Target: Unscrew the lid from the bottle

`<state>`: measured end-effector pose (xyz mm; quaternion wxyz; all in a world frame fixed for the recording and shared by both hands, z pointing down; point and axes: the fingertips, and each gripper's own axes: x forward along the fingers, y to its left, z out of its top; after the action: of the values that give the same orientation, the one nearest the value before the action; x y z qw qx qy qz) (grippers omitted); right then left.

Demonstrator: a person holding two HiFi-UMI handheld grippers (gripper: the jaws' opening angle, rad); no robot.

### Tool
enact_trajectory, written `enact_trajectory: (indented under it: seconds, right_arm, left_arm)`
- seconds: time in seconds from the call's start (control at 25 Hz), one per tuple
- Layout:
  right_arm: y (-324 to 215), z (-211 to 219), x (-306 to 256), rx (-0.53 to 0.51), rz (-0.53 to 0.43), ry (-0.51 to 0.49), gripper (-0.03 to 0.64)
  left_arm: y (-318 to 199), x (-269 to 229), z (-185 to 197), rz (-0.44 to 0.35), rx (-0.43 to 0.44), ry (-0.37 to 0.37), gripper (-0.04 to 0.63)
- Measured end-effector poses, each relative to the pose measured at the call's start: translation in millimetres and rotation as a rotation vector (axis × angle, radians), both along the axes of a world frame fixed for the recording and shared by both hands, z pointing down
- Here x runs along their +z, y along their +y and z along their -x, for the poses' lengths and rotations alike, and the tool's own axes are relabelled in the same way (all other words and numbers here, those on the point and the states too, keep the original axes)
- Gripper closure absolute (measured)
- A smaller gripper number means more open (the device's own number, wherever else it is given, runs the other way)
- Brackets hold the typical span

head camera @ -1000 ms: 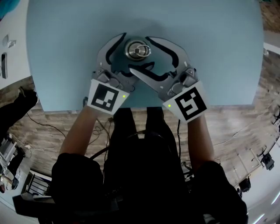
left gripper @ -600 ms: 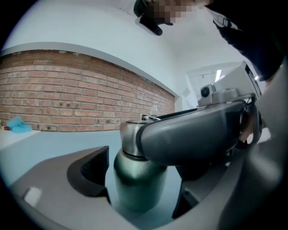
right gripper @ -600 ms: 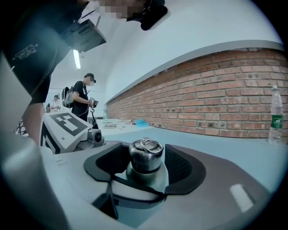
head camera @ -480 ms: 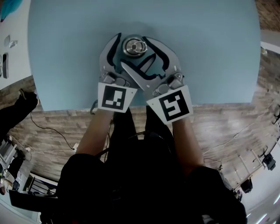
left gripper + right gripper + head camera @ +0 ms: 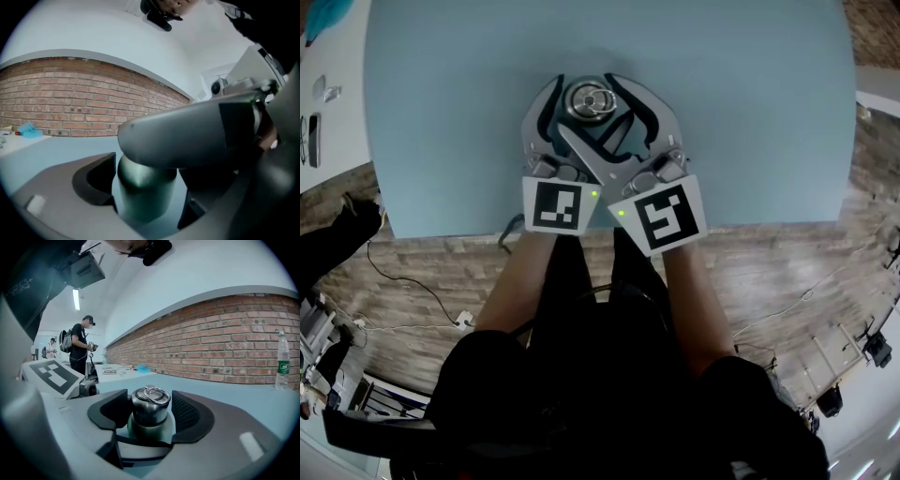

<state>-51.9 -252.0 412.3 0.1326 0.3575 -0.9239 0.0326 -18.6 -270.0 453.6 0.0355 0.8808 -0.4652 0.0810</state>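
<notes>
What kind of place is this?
Probably a lab or workshop, not a home: there is a wide light-blue table, a long red brick wall, and loose black cables lying on the wooden floor.

Table (image 5: 750, 112): plain pale blue.
Bottle (image 5: 143, 197): matte dark green body.
Lid (image 5: 150, 404): shiny silver metal, silver ring on top.
Jaws: light grey shells, black pads, one pad finely dotted.
Marker cubes (image 5: 558, 204): white faces, black square patterns, small green light at corner.
Wall (image 5: 225, 348): red-brown brick, pale mortar, white above.
Floor (image 5: 787, 272): grey-brown wood-plank pattern.
</notes>
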Motion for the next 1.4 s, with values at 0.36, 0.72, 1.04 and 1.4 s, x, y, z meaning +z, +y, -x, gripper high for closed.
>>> enact_trajectory:
  seconds: [0.36,0.72,1.04,1.4]
  right_arm:
    - [-3.2,3.2,2.9,-0.008,-0.023,0.028,0.353]
    - [-0.5,2.8,1.9,-0.068,-0.024,0.006,0.356]
    - [0.9,5.3,2.9,-0.152,-0.014,0.014,0.356]
    - [3.3,8.1,5.0,-0.262,-0.004,0.032,0.356]
  left_arm:
    - [-4.5,1.4,1.5,-0.018,-0.006,-0.015,0.233]
    - [-2.4,0.1,0.1,-0.030,0.032,-0.007,0.227]
    - [-1.3,-1.6,-0.7,-0.045,0.129,-0.024,0.227]
    - [1.0,0.0,-0.6,-0.034,0.243,-0.046,0.226]
